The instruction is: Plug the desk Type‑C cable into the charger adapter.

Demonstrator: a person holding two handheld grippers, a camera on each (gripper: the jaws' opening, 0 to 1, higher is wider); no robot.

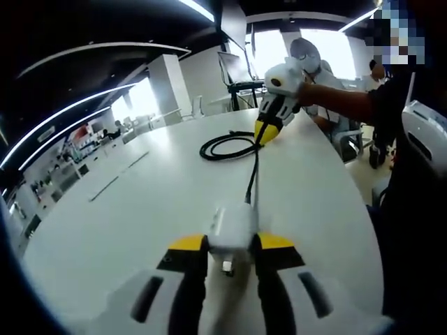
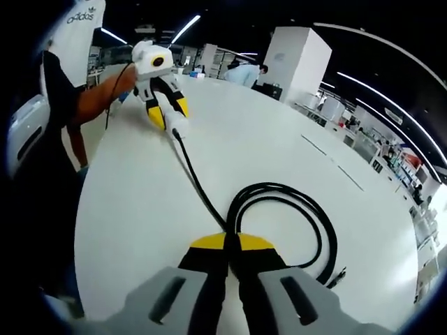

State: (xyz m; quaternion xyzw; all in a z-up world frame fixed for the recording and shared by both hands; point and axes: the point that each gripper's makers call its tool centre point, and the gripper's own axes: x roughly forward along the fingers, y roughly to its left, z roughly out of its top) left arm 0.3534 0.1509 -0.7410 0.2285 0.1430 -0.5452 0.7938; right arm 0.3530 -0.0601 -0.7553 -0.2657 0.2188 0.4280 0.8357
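A white charger adapter (image 1: 232,227) sits between the yellow-tipped jaws of my left gripper (image 1: 232,246), which is shut on it. A black Type-C cable (image 1: 252,174) runs straight from the adapter's far face across the white table (image 1: 140,209) to a loose coil (image 1: 225,145). My right gripper (image 1: 267,131) is at that coil, held by a person's hand. In the right gripper view my right gripper (image 2: 232,246) is shut on the cable (image 2: 199,185) beside the coil (image 2: 307,216). The line leads to the adapter (image 2: 176,125) in the left gripper (image 2: 172,115). A free plug end (image 2: 339,275) lies by the coil.
The white table's edge (image 2: 91,209) curves close on the person's side. A person's arm (image 1: 342,101) and dark torso (image 1: 419,181) stand along that edge. Chairs and a seated person (image 1: 311,59) are beyond the far end. A white pillar (image 2: 300,59) rises behind.
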